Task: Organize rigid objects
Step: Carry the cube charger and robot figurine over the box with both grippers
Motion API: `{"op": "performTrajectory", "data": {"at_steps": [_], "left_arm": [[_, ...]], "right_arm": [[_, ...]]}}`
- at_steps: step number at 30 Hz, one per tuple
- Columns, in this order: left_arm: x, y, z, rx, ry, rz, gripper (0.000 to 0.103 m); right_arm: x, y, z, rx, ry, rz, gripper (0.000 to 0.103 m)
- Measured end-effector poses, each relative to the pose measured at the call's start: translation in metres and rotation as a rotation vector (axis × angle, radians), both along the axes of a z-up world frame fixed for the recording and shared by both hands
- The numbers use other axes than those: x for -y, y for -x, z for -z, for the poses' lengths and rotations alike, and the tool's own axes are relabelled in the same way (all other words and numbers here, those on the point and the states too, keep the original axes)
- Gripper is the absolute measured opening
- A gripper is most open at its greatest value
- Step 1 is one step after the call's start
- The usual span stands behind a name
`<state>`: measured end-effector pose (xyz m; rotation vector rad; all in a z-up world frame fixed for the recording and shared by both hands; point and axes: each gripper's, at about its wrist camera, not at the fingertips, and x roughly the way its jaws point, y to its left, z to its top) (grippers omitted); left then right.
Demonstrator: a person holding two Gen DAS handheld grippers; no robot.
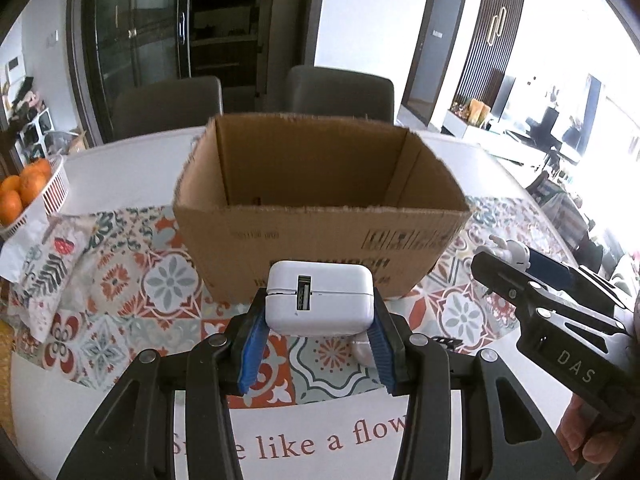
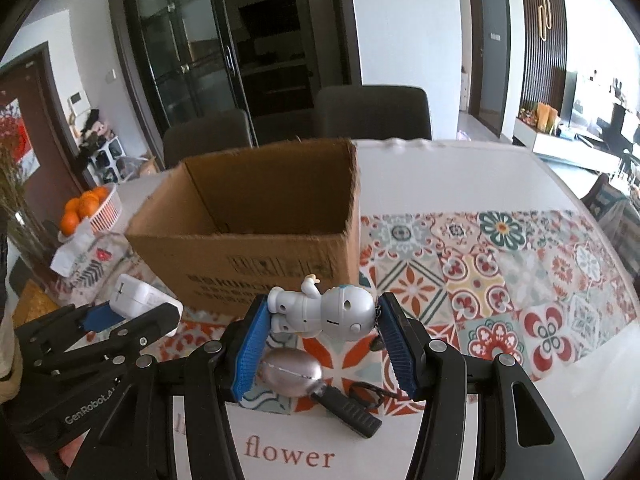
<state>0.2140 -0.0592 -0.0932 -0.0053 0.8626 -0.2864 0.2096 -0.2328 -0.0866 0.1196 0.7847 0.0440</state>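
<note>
My left gripper (image 1: 320,308) is shut on a white USB power adapter (image 1: 320,300) and holds it above the patterned cloth, just in front of an open cardboard box (image 1: 320,216). My right gripper (image 2: 320,316) is shut on a small grey-white robot figurine (image 2: 320,312), held sideways in front of the box (image 2: 256,240). The right gripper shows at the right of the left wrist view (image 1: 516,276), and the left gripper with the adapter (image 2: 136,300) shows at the left of the right wrist view. The box looks empty inside.
A metal spoon-like tool with a black handle (image 2: 304,376) lies on the cloth under the right gripper. A white basket of oranges (image 1: 24,196) stands at the far left. Two grey chairs (image 1: 340,92) stand behind the round white table (image 1: 120,168).
</note>
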Motion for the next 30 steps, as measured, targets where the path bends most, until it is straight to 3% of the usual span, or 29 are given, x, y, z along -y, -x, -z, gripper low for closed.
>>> {"op": "performTrajectory", "data": {"at_steps": [16,30], "left_arm": [[-0.013,-0.008,-0.050,0.068,0.014,0.006,0.045],[-0.019,-0.047,-0.075,0.060,0.026,0.016,0.045]], "right_arm": [[-0.016,-0.004,-0.048,0.100,-0.015,-0.024,0.056],[-0.027,-0.045,-0.071,0.116,-0.024,-0.068,0.056]]}}
